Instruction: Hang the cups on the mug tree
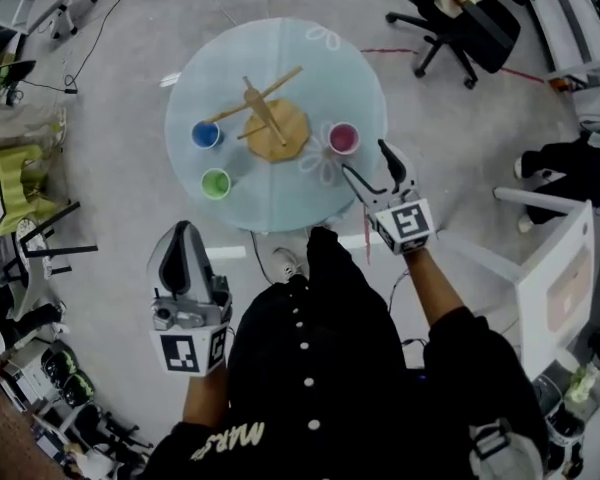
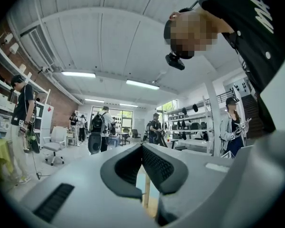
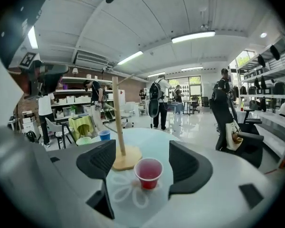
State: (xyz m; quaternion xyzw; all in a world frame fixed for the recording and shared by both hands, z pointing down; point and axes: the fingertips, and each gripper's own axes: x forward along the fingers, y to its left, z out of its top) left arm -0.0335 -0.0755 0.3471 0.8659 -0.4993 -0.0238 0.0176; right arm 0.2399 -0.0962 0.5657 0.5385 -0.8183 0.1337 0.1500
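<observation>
Right gripper [image 1: 364, 158] wide open at the red cup [image 1: 343, 138]; cups not yet hung

The wooden mug tree [image 1: 270, 123] stands near the middle of the round glass table [image 1: 280, 48]; the red cup stands upright just right of its base, the blue cup [image 1: 206, 135] just left of it, the green cup [image 1: 216, 182] nearer the person; the right gripper's jaws stand well apart with the red cup framed between them but ahead of the pads, untouched; the left gripper [image 1: 185, 230] hangs off the table's near edge, jaws together at the tips, holding nothing.
</observation>
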